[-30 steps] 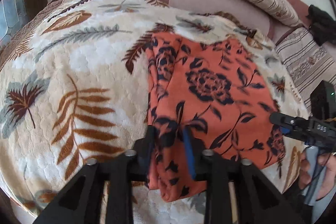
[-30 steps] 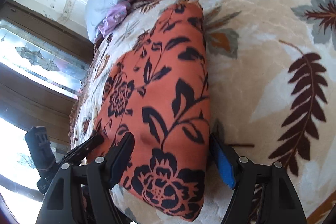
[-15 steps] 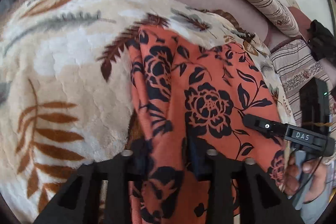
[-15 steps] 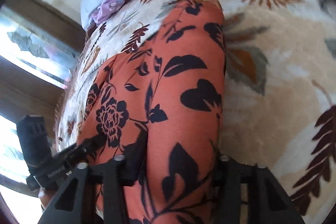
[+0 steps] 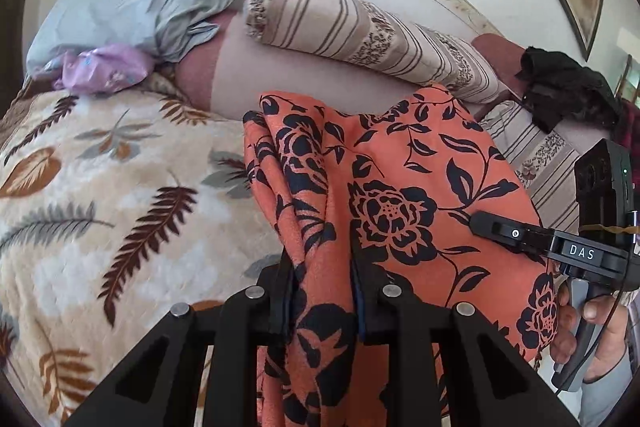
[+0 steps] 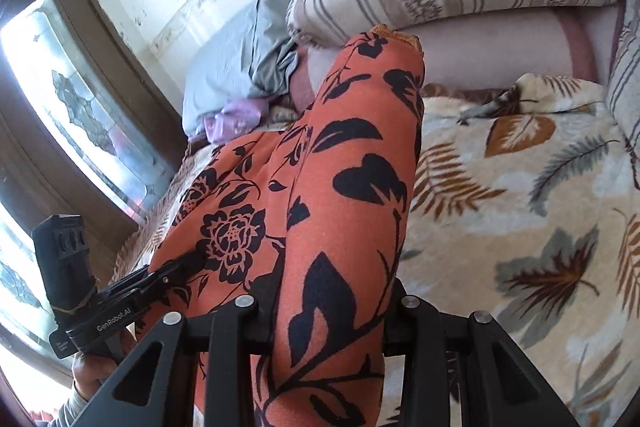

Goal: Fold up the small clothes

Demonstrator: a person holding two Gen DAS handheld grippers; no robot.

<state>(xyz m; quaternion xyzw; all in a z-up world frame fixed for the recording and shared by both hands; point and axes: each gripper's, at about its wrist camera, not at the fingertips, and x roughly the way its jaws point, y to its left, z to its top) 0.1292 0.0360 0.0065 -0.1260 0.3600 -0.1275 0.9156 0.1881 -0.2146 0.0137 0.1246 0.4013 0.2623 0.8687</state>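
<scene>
An orange garment with a black flower print [image 5: 400, 195] hangs lifted above the bed, stretched between both grippers. My left gripper [image 5: 323, 291] is shut on its near left edge, and cloth hangs down below the jaws. My right gripper [image 6: 328, 303] is shut on the garment [image 6: 352, 187] at its other near edge. In the left wrist view the right gripper [image 5: 480, 221] shows at the garment's right side. In the right wrist view the left gripper [image 6: 188, 265] shows at the lower left, pinching the cloth.
A cream blanket with a leaf print [image 5: 100, 211] covers the bed. A striped bolster [image 5: 360, 39], a grey pillow [image 5: 132, 3] and a purple cloth [image 5: 104, 67] lie along the wall. A dark garment [image 5: 568, 91] lies at the far right. A window [image 6: 80, 99] stands left.
Both grippers have closed on the garment's near edge and raised it off the blanket. The cloth now hangs upright where it lay flat before.
</scene>
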